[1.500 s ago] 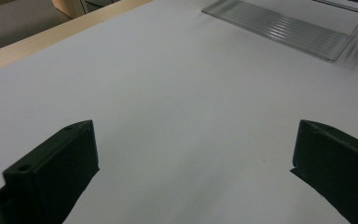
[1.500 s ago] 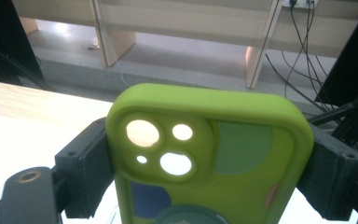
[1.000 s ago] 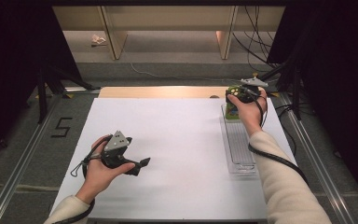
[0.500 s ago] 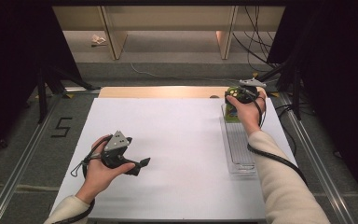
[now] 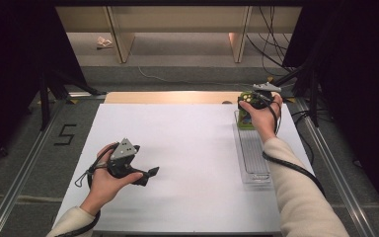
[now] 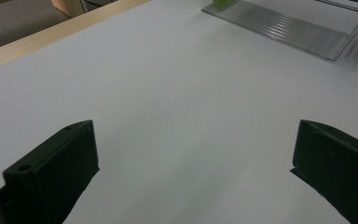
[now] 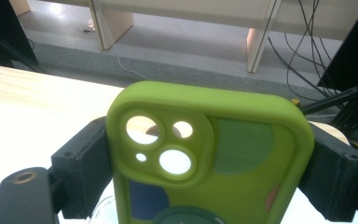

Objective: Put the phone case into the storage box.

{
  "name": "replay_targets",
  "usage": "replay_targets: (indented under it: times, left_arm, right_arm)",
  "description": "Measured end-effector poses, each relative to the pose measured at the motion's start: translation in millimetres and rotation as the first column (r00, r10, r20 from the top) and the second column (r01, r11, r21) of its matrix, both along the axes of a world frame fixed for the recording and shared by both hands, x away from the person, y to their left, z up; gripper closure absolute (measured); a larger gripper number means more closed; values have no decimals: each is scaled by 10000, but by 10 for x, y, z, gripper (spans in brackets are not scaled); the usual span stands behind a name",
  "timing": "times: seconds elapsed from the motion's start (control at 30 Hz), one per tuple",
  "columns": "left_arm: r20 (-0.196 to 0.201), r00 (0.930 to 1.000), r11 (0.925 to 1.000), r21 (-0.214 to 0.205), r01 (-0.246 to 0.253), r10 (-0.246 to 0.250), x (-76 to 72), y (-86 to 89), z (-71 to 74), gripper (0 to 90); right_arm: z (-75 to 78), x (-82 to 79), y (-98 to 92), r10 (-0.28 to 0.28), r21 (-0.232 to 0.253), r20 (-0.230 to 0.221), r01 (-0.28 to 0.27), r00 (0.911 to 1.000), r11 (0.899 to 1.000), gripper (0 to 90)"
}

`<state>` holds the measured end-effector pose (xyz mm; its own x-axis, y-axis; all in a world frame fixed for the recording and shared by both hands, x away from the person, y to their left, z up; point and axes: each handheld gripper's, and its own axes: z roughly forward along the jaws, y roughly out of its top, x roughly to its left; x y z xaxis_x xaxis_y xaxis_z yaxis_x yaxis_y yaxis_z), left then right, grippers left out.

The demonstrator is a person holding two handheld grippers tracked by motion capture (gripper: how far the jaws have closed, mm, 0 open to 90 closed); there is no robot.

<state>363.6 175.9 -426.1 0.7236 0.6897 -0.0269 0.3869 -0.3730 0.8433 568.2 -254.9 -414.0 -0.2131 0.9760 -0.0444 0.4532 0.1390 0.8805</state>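
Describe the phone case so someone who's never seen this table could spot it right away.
Start at the white table and go to its far right corner, where a clear ribbed tray lies along the right edge. At the tray's far end, the right gripper clamps the phone case between its black jaws. It is the one lime green thing there, with round camera cutouts and dark patches.

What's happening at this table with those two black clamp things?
A person holds a two-jaw gripper in each hand. The right gripper is closed on a lime-green phone case, gripping it by its sides at the far end of a clear plastic tray. The left gripper rests open over the white table, holding nothing.
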Motion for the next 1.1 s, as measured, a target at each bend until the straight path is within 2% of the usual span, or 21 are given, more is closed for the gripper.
replay_targets:
  times: [0.27,0.53,0.77,1.1]
  left_arm:
    - [6,10000,10000,15,12,-12,-1,-1,0,0]
    - [-2,10000,10000,24,28,-28,-1,-1,-1,0]
    - [8,10000,10000,28,32,-32,-1,-1,0,0]
    - [-2,10000,10000,34,17,-17,-1,-2,0,0]
  right_arm:
    - [4,22,-17,99,-8,-305,-100,9995,9999,138]
    - [-32,37,-29,116,189,-382,-108,9992,9998,103]
    - [-23,37,-31,27,110,-339,-23,9994,9999,62]
    - [22,-2,-40,-56,183,-177,59,9998,9998,54]
